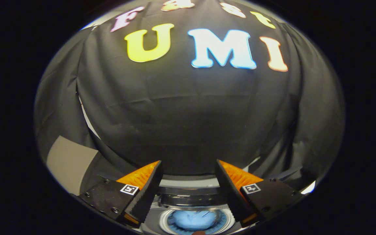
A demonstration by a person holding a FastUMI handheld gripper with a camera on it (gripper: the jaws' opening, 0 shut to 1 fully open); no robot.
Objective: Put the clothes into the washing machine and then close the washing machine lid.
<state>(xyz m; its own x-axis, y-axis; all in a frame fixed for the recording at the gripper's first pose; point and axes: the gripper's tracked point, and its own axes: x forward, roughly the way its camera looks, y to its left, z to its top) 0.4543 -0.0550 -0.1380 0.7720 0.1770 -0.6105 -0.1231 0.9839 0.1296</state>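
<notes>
Booth: black cloth wall (188,124) is hanging in folds across the whole background, draped over the sides too.
Gripper (188,182): it is standing wide open, the two fingers well apart with nothing between them.
Left finger (142,192): it is touching nothing, its ribbed pad facing inward over the machine's top.
Right finger (237,192): it is likewise touching nothing, mirrored on the other side.
Gripper pose: it is hovering above the washing machine, pointing forward toward the cloth wall and tipped only a little downward, so the machine is sitting low beneath the fingers.
Washing machine (191,191): its top is lying below and between the fingers, with a dark band across the far side and a pale rim beyond that.
Drum opening (165,222): a round light ring is showing just beneath the fingers, nearest the camera; whether a lid is covering it I cannot tell.
Clothes (193,219): something pale blue is lying inside the ring, within the drum.
Beige panel (69,161): a flat tan surface is standing off beyond the left finger, beside the cloth wall.
</notes>
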